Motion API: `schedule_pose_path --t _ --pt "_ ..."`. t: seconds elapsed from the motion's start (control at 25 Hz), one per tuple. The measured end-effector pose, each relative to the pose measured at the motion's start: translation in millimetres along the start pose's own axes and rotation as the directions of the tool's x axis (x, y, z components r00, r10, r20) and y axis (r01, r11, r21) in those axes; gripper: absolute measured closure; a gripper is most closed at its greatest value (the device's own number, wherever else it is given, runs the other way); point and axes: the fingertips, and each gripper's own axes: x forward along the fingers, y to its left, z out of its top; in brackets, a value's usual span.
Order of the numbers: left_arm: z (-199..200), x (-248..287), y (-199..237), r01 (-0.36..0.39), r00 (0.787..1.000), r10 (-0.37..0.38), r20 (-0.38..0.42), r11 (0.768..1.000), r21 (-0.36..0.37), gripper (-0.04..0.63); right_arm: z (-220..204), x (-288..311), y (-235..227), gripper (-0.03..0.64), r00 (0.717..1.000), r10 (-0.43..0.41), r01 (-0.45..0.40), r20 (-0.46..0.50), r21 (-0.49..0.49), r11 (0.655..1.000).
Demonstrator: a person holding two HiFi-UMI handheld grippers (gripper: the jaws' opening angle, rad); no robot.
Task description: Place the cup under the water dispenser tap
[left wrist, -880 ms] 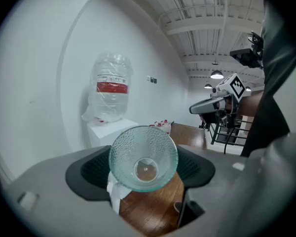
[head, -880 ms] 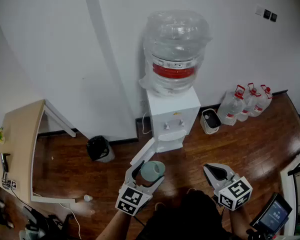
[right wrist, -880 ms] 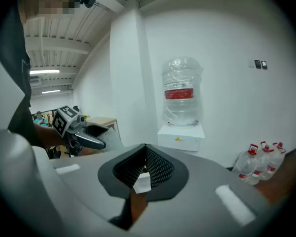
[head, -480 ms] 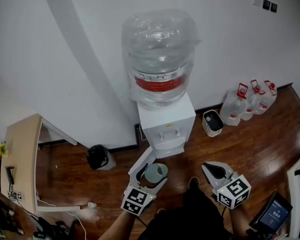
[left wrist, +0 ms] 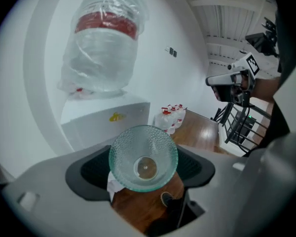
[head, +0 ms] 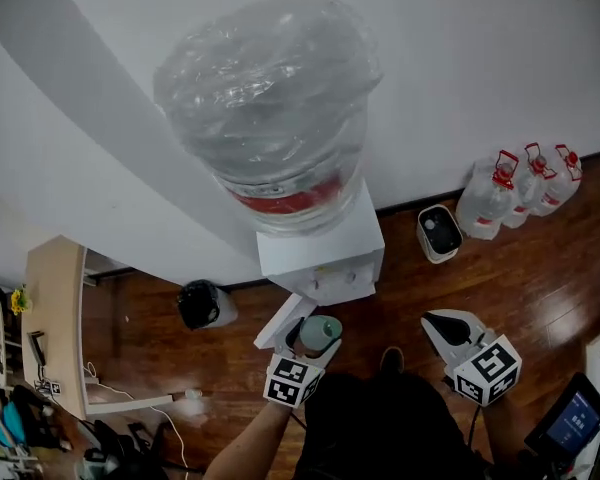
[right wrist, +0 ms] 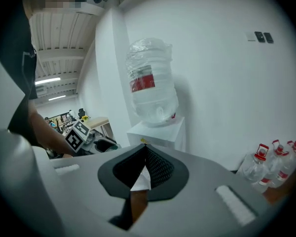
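Note:
A pale green textured glass cup (head: 321, 332) sits between the dark pads of my left gripper (head: 310, 334), which is shut on it just in front of the white water dispenser (head: 322, 251). In the left gripper view the cup (left wrist: 144, 157) shows its base towards the camera, with the dispenser (left wrist: 106, 123) and its big clear bottle (left wrist: 104, 43) beyond. My right gripper (head: 446, 326) hangs to the right, apart from the dispenser. Its jaws meet at the tips with nothing held (right wrist: 143, 151). The taps are too small to make out.
A black bin (head: 202, 304) stands left of the dispenser and a small white bin (head: 440, 232) to its right. Several water jugs (head: 515, 190) line the wall. A wooden table (head: 52, 328) is at far left and a tablet screen (head: 574, 422) at lower right.
The view has moved closer over the dispenser. My left gripper has carried the cup up to the dispenser's front. The right gripper has stayed shut at the right.

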Motion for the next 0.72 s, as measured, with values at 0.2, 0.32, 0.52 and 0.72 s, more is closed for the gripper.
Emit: schedule_pose_path --t 0.2,0.32,0.52,0.72 --pt "-46 57 37 -0.023 0.995 0.020 -0.101 0.999 -0.026 0.316 -2 22 -11 0.615 0.998 0.018 -0.017 -0.052 0.032 0.999" --pt "-65 88 58 -0.034 0.992 0.024 -0.128 0.996 -0.077 0.316 -4 34 -19 0.615 0.996 0.012 -0.010 -0.089 0.020 1.000" --pt "-117 139 102 -0.084 0.978 0.051 -0.201 0.983 -0.160 0.316 -4 48 -31 0.615 0.986 -0.032 0.027 -0.161 -0.028 0.999" --pt "-154 180 131 -0.102 0.976 0.062 -0.211 0.977 -0.186 0.316 -16 59 -43 0.615 0.979 -0.075 0.072 -0.189 -0.026 0.997"
